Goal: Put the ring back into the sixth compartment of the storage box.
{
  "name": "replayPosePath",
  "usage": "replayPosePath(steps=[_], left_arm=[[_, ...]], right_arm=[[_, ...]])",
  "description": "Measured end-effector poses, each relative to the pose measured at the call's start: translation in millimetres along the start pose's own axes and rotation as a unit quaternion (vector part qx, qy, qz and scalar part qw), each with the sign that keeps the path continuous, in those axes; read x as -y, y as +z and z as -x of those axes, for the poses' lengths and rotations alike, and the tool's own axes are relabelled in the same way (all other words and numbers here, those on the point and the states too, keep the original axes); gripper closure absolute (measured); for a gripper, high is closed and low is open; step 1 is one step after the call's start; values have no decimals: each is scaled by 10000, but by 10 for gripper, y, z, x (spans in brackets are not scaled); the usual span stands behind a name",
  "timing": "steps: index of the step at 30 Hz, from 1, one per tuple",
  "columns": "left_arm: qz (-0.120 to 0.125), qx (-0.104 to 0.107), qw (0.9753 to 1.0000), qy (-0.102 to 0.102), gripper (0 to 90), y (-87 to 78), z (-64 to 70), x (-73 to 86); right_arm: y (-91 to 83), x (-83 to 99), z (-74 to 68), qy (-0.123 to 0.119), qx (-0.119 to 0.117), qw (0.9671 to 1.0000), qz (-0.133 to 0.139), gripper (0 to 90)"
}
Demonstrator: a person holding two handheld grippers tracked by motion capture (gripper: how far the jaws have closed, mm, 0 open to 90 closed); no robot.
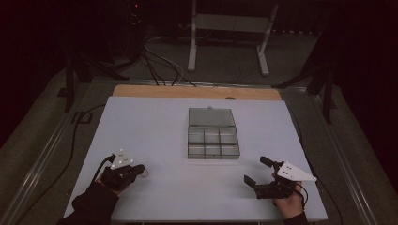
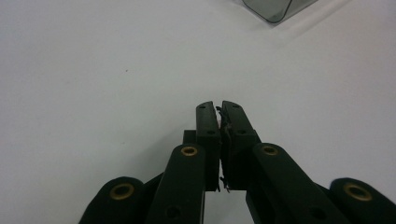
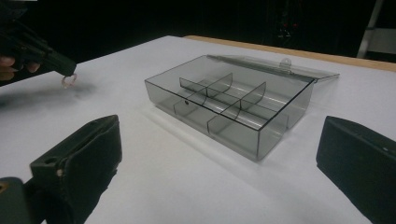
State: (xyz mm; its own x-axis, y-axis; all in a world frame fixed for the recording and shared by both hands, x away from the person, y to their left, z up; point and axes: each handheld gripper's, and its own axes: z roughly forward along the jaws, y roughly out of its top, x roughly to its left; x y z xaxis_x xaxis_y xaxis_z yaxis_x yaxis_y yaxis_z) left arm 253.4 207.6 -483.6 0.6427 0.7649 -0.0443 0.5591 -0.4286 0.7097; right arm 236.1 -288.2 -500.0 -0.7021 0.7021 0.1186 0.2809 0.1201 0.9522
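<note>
A clear smoky plastic box (image 1: pixel 213 136) with several compartments and its lid laid open behind sits mid-table; it is also seen close up in the right gripper view (image 3: pixel 233 100). My left gripper (image 1: pixel 141 169) hovers at the front left of the white table, shut on a small thin ring (image 3: pixel 68 81) that hangs from its tip. In the left gripper view the jaws (image 2: pixel 218 106) are pressed together with a sliver of something between them. My right gripper (image 1: pixel 256 169) stands open at the front right, its jaws wide apart and pointed at the box, with nothing between them.
The white table top (image 1: pixel 155 122) has a wooden strip (image 1: pixel 197 92) along its far edge. A corner of the box (image 2: pixel 275 9) shows ahead of the left gripper. Cables and a white stand (image 1: pixel 230 28) lie on the dark floor beyond.
</note>
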Motion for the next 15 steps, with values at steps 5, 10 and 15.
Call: replayPosePath(steps=[5, 10, 15], left_arm=[[21, 86, 10000, 31, 885, 16, 28, -37], [35, 164, 9998, 71, 884, 29, 40, -67], [59, 305, 9994, 117, 884, 42, 59, -103]], right_arm=[[-2, 0, 2, 1, 3, 10000, 8, 0], [0, 2, 1, 13, 2, 10000, -1, 0], [1, 2, 3, 17, -2, 10000, 4, 0]])
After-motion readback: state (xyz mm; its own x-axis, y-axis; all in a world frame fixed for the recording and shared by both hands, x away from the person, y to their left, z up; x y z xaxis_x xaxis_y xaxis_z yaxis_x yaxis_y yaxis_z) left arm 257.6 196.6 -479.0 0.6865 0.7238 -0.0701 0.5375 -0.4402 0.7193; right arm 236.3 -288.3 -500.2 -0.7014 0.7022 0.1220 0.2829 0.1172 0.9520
